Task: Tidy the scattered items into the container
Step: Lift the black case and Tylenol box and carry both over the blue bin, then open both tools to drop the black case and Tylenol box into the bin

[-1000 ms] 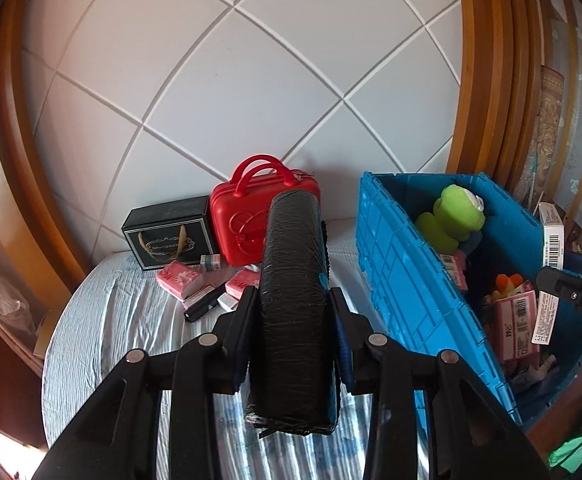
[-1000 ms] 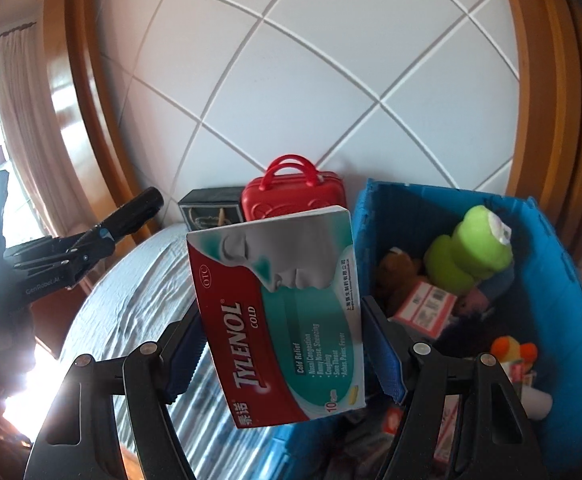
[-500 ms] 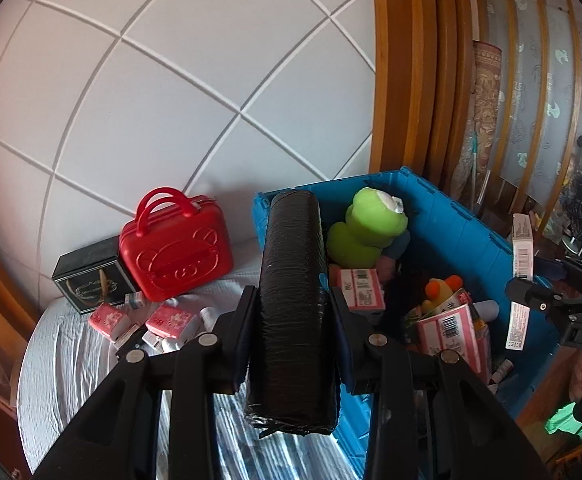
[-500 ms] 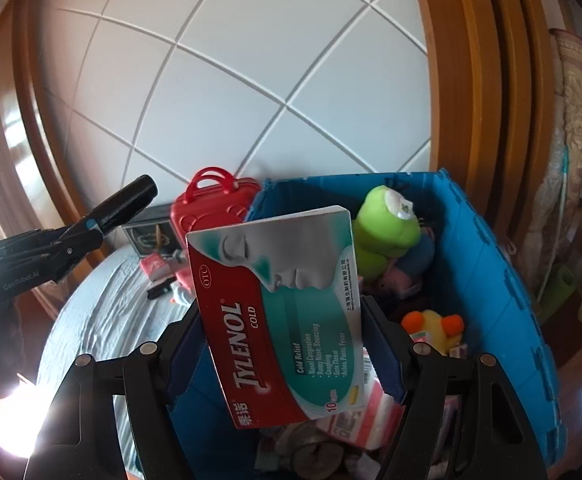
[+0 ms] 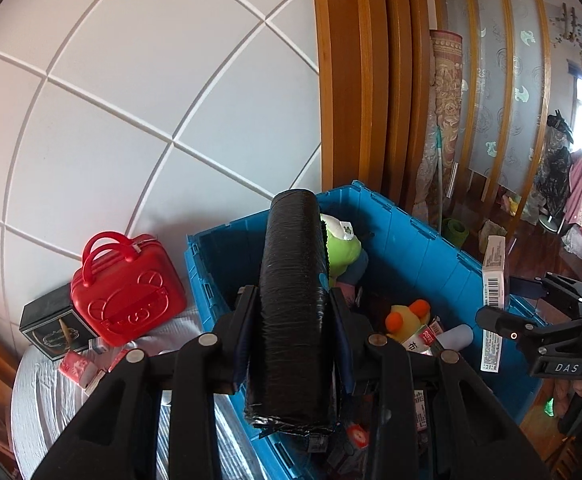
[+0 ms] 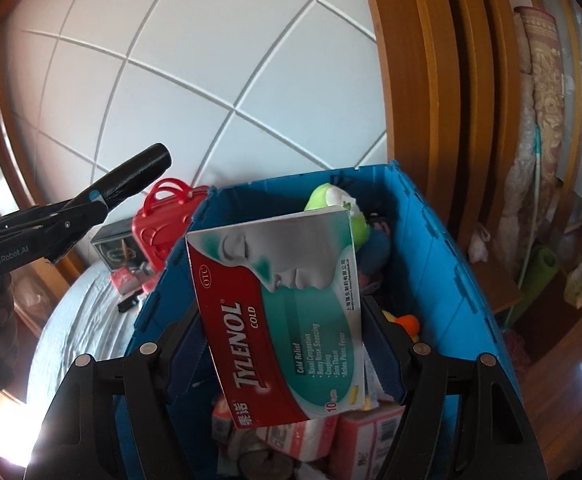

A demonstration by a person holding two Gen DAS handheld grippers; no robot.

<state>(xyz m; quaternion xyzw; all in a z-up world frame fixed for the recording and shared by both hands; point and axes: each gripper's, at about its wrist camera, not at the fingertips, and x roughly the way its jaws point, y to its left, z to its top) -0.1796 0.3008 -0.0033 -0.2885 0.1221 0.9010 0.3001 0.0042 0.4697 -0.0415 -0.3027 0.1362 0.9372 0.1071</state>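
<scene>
My left gripper [image 5: 293, 308] is shut on a black wrapped roll [image 5: 293, 300] and holds it above the open blue crate [image 5: 419, 236]. My right gripper [image 6: 279, 320] is shut on a red, white and green Tylenol Cold box [image 6: 279, 312] and holds it above the same crate [image 6: 443, 264]. The crate holds a green plush [image 5: 341, 246], a yellow and orange plush [image 5: 405, 318] and several small boxes. In the left wrist view the Tylenol box [image 5: 495, 284] shows edge-on at the right. In the right wrist view the roll [image 6: 139, 172] shows at the left.
A red mini suitcase [image 5: 125, 292], a black gift box [image 5: 53, 332] and pink packets [image 5: 77, 366] lie on the grey-blue cloth surface [image 5: 51, 408] left of the crate. A white panelled wall [image 5: 131, 100] stands behind, a wooden frame [image 5: 351, 80] to the right.
Both grippers have moved right with their loads, from over the cloth surface to over the blue crate. The crate now fills the middle of both views.
</scene>
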